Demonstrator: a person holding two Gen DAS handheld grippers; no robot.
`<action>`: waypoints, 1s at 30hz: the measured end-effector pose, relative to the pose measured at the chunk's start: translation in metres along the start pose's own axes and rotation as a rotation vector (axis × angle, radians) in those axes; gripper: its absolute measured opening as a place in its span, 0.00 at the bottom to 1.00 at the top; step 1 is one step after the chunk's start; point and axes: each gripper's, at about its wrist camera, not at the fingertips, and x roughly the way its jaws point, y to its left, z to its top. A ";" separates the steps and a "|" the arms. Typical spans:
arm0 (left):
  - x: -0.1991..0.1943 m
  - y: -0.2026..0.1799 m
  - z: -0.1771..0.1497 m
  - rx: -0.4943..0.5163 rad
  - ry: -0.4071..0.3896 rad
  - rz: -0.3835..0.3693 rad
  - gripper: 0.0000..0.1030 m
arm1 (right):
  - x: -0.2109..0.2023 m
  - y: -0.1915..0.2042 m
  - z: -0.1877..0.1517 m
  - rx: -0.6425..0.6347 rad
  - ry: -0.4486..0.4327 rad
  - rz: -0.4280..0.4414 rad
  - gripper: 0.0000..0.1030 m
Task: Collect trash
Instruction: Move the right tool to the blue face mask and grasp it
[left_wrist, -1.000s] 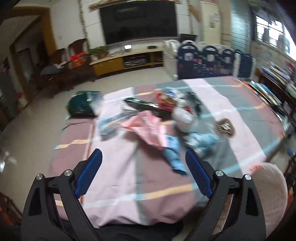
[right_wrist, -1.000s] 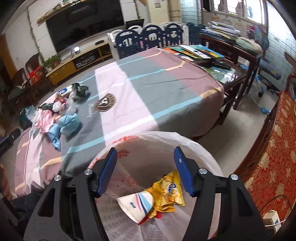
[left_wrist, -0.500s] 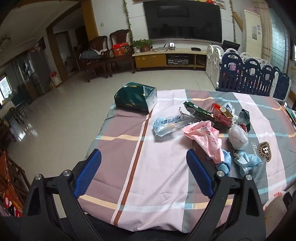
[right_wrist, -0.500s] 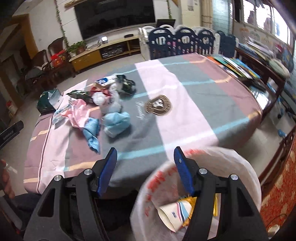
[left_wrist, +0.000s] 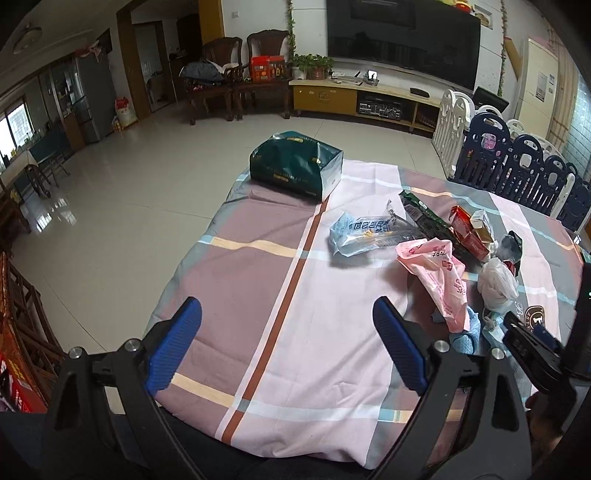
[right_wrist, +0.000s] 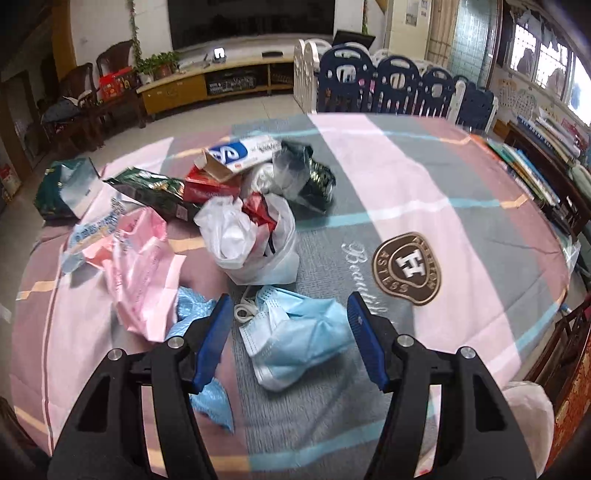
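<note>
Moved since earlier: right gripper (right_wrist: 288, 332) has swung from over the white bin bag (right_wrist: 532, 421), where it looked down on wrappers inside, to above the blue face mask (right_wrist: 295, 332); bag now at lower right edge only
Left view change: left gripper (left_wrist: 288, 343) has turned off the litter pile toward bare tablecloth (left_wrist: 258, 295); green box (left_wrist: 295, 166) now ahead at the far edge
Right jaws: apart, empty; mask lies on the cloth between and beyond the fingers, not touched
Left jaws: apart, empty; nothing beneath but cloth
Trash location: heaped mid-table; pink bag (right_wrist: 140, 266), white bag (right_wrist: 251, 240), toothpaste box (right_wrist: 240, 151), green wrapper (right_wrist: 151, 188), mask nearest
Risk, thin grip: mask is flat and limp; pads may close on cloth as well and drag it
Risk, snag: ear loop (right_wrist: 243, 310) lies just beside the white bag; may catch and pull it along
Risk, drop: a loose hold may let the mask slip short of the bin bag
</note>
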 end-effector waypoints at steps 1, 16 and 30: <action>0.003 0.000 0.000 -0.007 0.008 -0.003 0.91 | 0.006 0.001 -0.001 0.001 0.015 -0.005 0.61; 0.019 0.008 -0.004 -0.060 0.054 -0.013 0.91 | 0.003 0.017 -0.022 -0.136 -0.006 0.034 0.08; 0.021 0.010 -0.006 -0.067 0.069 -0.016 0.91 | -0.047 0.007 -0.058 -0.091 -0.049 0.131 0.06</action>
